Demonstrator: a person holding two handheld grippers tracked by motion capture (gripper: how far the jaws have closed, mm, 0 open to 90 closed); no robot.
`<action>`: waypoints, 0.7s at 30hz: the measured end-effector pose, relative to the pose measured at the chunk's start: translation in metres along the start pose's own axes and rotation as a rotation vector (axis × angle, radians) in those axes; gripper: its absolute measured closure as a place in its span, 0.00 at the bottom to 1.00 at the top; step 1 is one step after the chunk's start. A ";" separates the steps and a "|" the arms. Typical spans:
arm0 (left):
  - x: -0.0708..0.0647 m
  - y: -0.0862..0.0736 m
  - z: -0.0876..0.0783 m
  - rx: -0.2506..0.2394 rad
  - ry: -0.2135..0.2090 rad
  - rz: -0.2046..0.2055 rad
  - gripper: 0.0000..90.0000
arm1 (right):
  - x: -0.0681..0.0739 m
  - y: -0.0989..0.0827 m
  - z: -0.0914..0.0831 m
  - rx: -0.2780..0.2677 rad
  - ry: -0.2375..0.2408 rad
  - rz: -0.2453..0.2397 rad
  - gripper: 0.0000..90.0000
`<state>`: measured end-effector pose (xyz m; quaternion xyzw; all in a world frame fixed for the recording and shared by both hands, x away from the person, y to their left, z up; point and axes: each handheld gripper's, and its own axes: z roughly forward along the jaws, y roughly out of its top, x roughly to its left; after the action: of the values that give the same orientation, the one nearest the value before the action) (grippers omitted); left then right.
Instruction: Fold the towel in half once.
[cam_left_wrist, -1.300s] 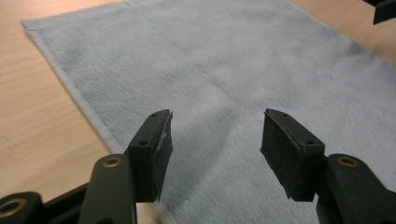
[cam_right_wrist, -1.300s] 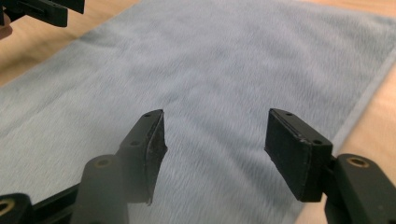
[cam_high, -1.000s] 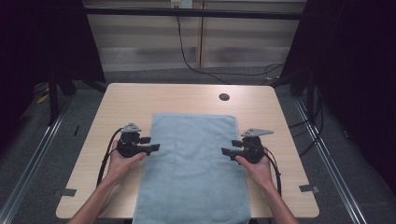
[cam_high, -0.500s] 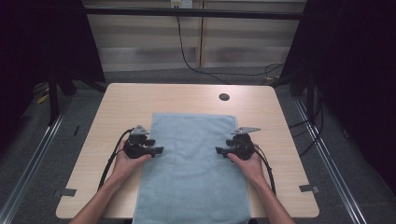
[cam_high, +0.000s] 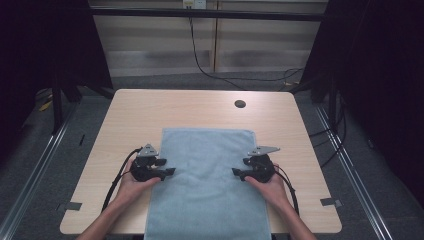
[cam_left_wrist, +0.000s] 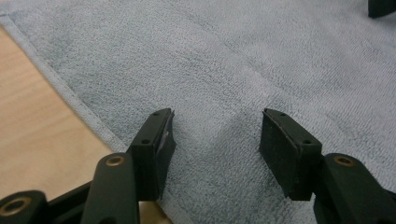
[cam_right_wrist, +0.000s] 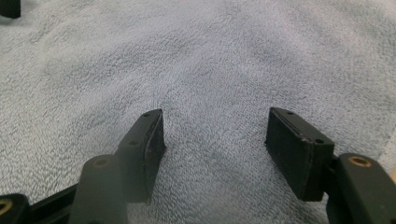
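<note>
High view: a pale blue terry-cloth towel (cam_high: 207, 185) lies flat on my light wooden table (cam_high: 150, 112), its near end hanging over the edge. My left gripper (cam_high: 167, 172) and right gripper (cam_high: 239, 172) sit at its opposite side hems.

Left gripper view: jaws spread over soft looped pile, just inside the stitched hem.

Right gripper view: jaws equally wide, nothing pinched. I judge the grasp is next: close on both edges.

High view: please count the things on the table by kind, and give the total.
Light blue towel: 1
Black hand-held grippers: 2, left gripper and right gripper, both with jaws open over the towel
Total: 3
</note>
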<state>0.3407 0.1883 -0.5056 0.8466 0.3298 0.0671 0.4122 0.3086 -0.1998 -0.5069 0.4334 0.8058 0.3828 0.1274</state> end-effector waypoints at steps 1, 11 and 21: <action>-0.002 -0.001 -0.001 0.000 0.001 -0.001 0.49 | 0.003 -0.003 -0.002 -0.003 0.001 0.001 0.41; -0.018 -0.013 -0.013 0.015 -0.044 -0.002 0.49 | 0.021 -0.025 -0.025 0.008 0.030 -0.028 0.41; -0.042 -0.029 -0.031 0.049 -0.072 0.055 0.52 | 0.048 -0.048 -0.052 0.045 0.070 -0.031 0.42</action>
<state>0.2815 0.1959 -0.5001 0.8670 0.2930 0.0396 0.4012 0.2234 -0.2037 -0.5002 0.4100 0.8248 0.3776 0.0952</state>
